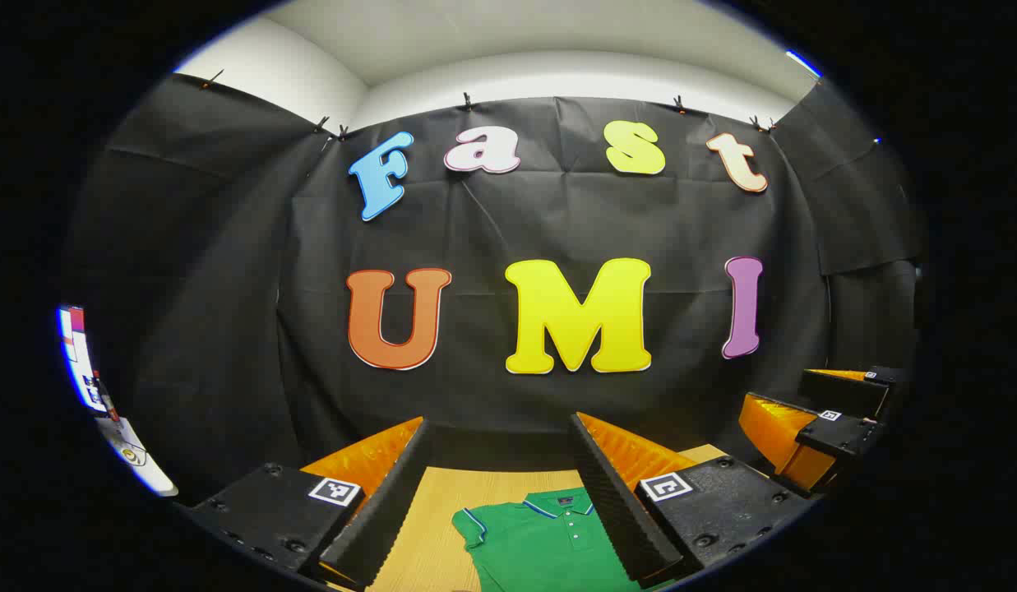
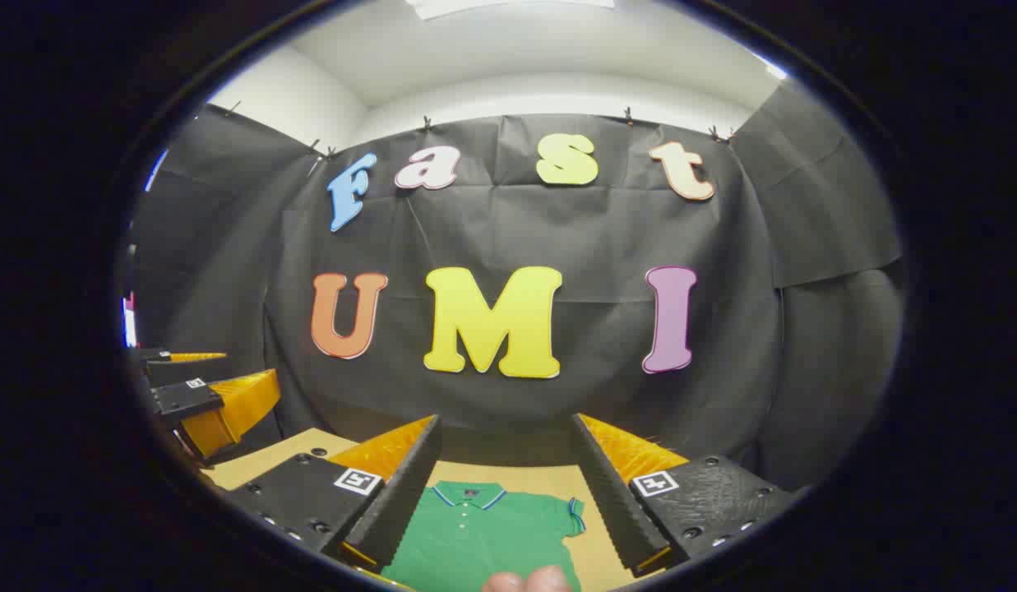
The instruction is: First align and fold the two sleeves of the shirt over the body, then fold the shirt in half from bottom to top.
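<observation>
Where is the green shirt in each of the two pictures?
Left gripper view: the green shirt lies at the bottom middle, on the wooden table, between the left tongs.
Right gripper view: the green shirt lies at the bottom middle, between the right tongs, with one sleeve sticking out to the picture's right.
Shared landmark: the shirt's collar with its striped edge points toward the black cloth wall in both.
</observation>
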A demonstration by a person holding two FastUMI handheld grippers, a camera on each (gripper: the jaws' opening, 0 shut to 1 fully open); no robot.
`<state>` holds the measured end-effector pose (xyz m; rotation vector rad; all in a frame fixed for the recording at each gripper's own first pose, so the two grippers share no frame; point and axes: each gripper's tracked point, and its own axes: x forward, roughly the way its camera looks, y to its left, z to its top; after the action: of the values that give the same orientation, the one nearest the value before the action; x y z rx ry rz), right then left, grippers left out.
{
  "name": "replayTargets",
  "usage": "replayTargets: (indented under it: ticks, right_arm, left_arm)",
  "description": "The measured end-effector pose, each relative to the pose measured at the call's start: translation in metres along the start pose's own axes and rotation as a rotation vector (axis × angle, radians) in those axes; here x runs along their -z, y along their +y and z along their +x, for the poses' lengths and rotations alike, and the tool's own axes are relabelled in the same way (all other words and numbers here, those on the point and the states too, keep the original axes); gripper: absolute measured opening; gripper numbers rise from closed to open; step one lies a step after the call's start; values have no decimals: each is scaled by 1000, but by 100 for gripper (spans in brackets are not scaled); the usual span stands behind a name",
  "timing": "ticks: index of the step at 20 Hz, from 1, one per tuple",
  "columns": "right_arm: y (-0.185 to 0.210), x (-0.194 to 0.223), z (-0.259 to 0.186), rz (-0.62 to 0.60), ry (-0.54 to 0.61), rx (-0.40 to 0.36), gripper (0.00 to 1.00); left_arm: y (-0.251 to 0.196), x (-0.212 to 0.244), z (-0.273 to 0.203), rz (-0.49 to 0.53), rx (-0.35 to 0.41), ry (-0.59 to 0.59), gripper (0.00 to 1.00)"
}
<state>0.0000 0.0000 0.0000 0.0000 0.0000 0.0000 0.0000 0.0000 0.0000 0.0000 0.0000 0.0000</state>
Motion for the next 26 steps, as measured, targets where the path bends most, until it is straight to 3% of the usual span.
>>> replayTargets:
  ticks: [20, 26]
  right_arm:
    - [-24, 8, 28, -12, 19, -7, 95]
    - [-54, 47, 48, -37, 98, 4, 95]
  left_arm:
    - [-17, 8, 28, -9, 21, 11, 100]
    - [-27, 10, 36, -13, 17, 13, 100]
